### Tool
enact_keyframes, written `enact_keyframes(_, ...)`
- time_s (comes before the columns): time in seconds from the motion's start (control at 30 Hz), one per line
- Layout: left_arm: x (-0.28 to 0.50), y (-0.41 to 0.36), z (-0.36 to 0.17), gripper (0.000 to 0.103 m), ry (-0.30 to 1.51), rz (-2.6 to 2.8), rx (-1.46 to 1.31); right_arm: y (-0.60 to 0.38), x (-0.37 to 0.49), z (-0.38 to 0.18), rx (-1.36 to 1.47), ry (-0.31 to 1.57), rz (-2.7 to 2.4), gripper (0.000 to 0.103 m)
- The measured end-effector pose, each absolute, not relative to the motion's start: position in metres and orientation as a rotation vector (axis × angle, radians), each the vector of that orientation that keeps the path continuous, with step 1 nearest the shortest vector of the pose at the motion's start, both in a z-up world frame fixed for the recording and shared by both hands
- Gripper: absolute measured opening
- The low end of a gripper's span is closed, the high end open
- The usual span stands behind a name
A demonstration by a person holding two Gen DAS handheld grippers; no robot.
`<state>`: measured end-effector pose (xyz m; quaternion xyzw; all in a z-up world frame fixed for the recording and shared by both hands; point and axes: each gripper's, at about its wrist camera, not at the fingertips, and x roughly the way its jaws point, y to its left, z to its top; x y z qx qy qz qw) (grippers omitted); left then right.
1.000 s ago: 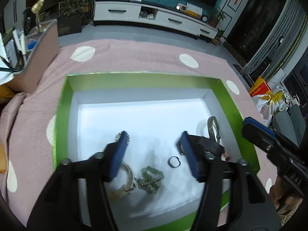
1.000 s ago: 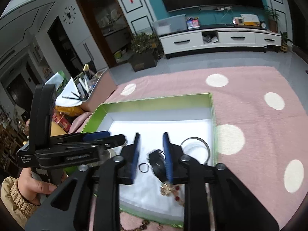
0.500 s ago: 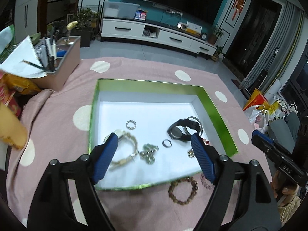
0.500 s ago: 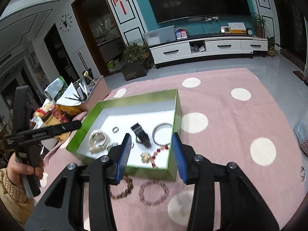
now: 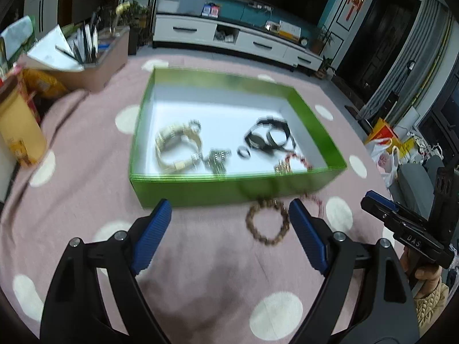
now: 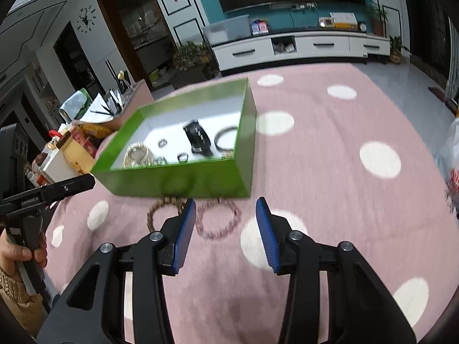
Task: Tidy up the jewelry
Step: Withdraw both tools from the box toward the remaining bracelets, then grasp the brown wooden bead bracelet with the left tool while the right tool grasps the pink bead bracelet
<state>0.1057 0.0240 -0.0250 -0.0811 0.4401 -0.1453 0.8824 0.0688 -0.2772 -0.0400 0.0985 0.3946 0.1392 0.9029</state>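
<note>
A pink cloth with white dots [image 5: 86,189] covered the surface, and the green box [image 5: 229,189] sat on it toward the far side. A second earlier both grippers had been low over the box's white floor; now both views took in the whole box from outside its near wall. The left gripper [image 5: 229,215] hung above bare cloth in front of that wall, its jaws wider than before and opening further, with nothing between them. The right gripper [image 6: 226,215] was released too, wider than it had been a second ago, its pads gripping nothing.

Inside the box lay a black watch [image 5: 258,140], no longer between the right gripper's fingers as it had been earlier; a pale bracelet [image 5: 175,149] near the left wall; a thin bangle [image 6: 225,140] by the right wall; a green-stone piece [image 5: 216,160]; a red bead strand [image 5: 298,160] at the near right corner; and a small dark ring [image 5: 243,152].

On the cloth just outside the near wall lay a brown bead bracelet [image 5: 268,223], close to the left gripper's right finger, and a pink bead bracelet [image 6: 218,218] beside it.
</note>
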Motion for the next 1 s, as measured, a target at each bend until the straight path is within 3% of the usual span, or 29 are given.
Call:
enact_keyframes(0.5, 0.110, -0.016, -0.078, 0.084, 1.005, -0.255, -0.093, -0.265, 0.068, -0.078, 0.208, 0.899, 0.275, 0.044)
enact_keyframes(0.7, 0.121, -0.031, -0.088, 0.072, 1.009, -0.251, -0.025, -0.260, 0.079, -0.083, 0.170, 0.897, 0.251, 0.042)
enact_keyframes(0.83, 0.127, -0.038, -0.092, 0.054, 1.016, -0.268, 0.008, -0.259, 0.089, -0.085, 0.151, 0.897, 0.235, 0.036)
enact_keyframes(1.0, 0.130, -0.046, -0.093, 0.050, 1.008, -0.281, 0.040, -0.254, 0.100, -0.087, 0.121, 0.899, 0.232, 0.032)
